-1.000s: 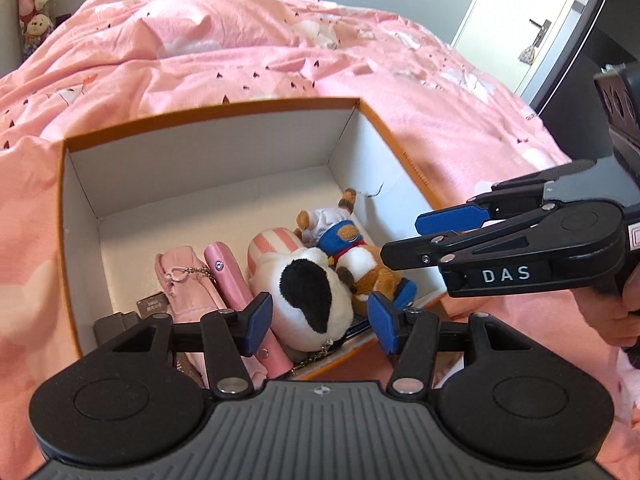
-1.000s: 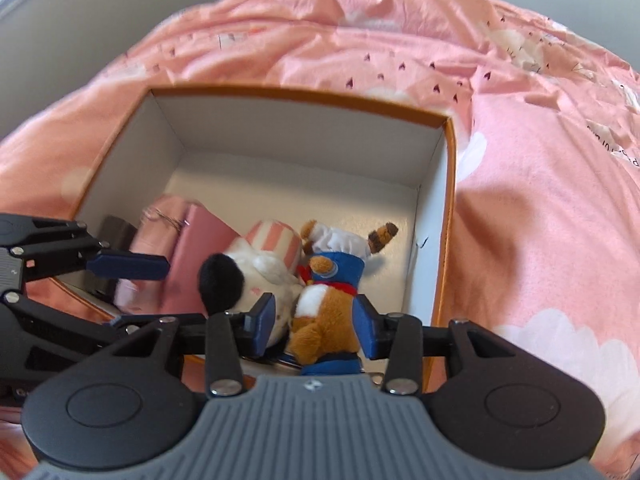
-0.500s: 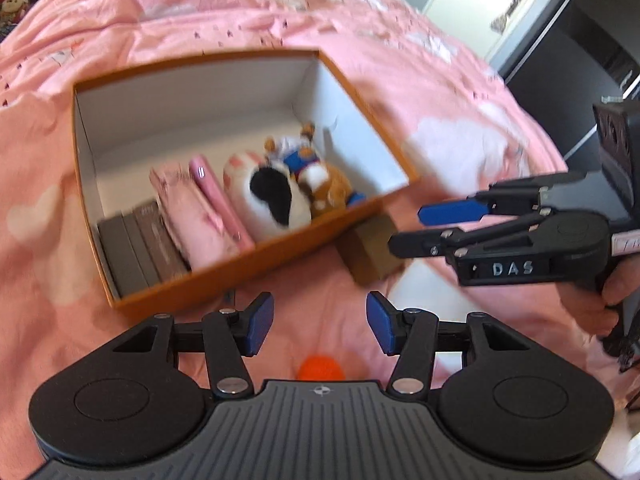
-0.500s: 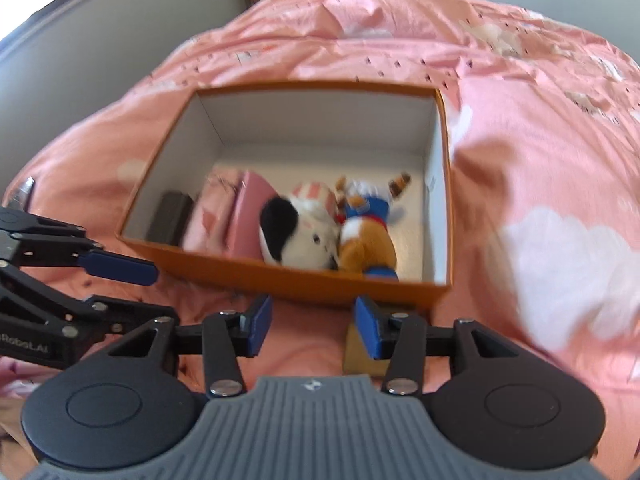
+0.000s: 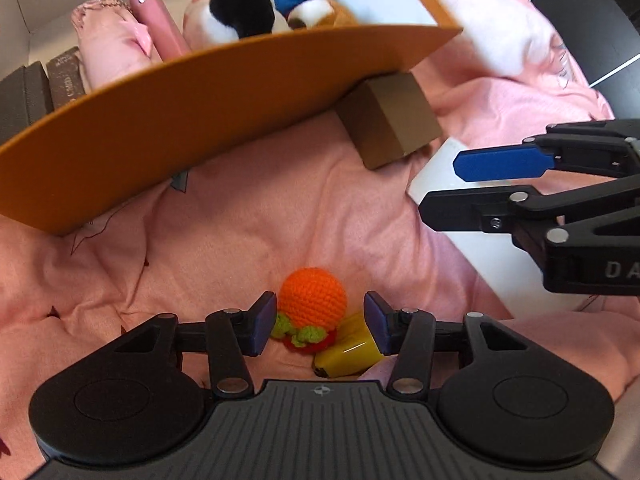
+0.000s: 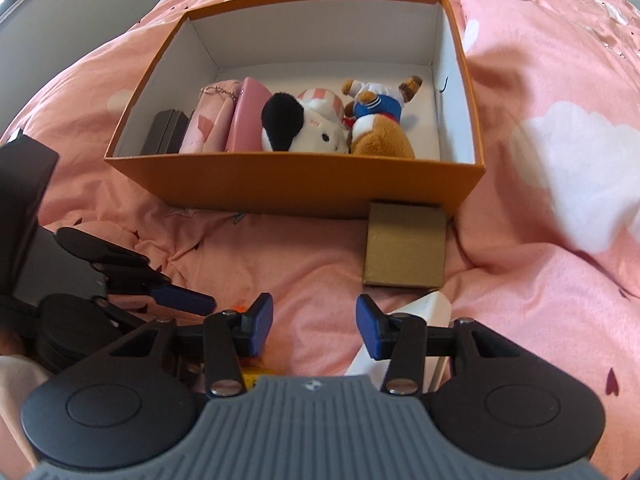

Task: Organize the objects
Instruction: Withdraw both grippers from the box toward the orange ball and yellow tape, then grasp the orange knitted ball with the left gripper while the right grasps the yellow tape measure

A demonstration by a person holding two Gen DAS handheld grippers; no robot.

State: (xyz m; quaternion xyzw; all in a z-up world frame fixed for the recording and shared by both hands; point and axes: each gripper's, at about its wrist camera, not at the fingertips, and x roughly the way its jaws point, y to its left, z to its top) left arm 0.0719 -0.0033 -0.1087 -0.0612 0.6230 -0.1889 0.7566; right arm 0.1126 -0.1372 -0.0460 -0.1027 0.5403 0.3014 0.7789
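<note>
The orange crocheted toy (image 5: 313, 297), with green and red trim at its base, lies on the pink bedcover (image 5: 256, 216) in front of the orange box, partly on top of a small yellow object (image 5: 347, 354) whose nature I cannot make out. The left gripper (image 5: 320, 322) hangs over it, tilted steeply down, the toy between its blue pads; its jaws have just been closing but stand apart, and the pads do not press on the wool.

Beyond it stands the orange cardboard box (image 6: 288, 184), white inside, resting on the bedcover. Along its near wall lie, from left to right, dark flat cases (image 6: 166, 136), a pink pouch with a bead chain (image 6: 210, 120), a pink slab-like item (image 6: 246, 120), a black-and-white plush (image 6: 298, 128) and a brown plush in a blue and white outfit (image 6: 378, 120). The far half of the box floor is bare.

A small brown carton (image 6: 404, 248) sits against the box's near right corner. Just in front of it lies a white flat object (image 6: 424, 308), partly under the right gripper (image 6: 315, 328), whose fingers stand apart over bare cover with nothing between them.

The bedcover is pink with small dark hearts and white cloud shapes, rumpled into folds. A grey wall (image 6: 60, 24) runs along the left of the bed, with a window edge at the top corner.
</note>
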